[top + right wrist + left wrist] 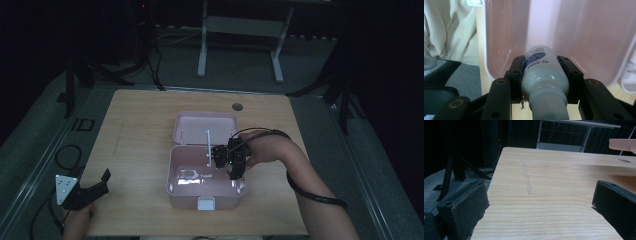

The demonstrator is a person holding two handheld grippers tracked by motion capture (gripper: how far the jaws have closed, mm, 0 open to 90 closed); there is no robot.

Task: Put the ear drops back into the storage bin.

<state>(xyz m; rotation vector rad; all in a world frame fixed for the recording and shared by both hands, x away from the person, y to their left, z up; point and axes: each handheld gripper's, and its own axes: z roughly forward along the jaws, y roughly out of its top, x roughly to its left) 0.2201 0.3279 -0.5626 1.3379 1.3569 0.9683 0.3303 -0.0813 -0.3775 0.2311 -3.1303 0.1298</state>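
My right gripper is clamped on a small white bottle, one pad pressed flat against each side of its body. The bottle lies lengthwise between my fingers, its ribbed cap pointing back toward my hand and its rounded base sticking out past my fingertips. A blue printed label faces up on the part beyond the pads. Just ahead of the bottle's base, and curving around both of my fingers, is the inside of the pink box; its smooth walls rise on either side of me and its floor sits straight beyond my tips. In the high view my right gripper hangs over the right half of that open pink box, near its back rim, with the box's lid lying open flat just behind. The bottle itself is too small and dark to make out there.

My left gripper stands with its jaws wide apart, and between my fingers there is only bare wooden table. In the high view it rests at the table's near left corner, well apart from the box, which lies far off to the right of my fingers.
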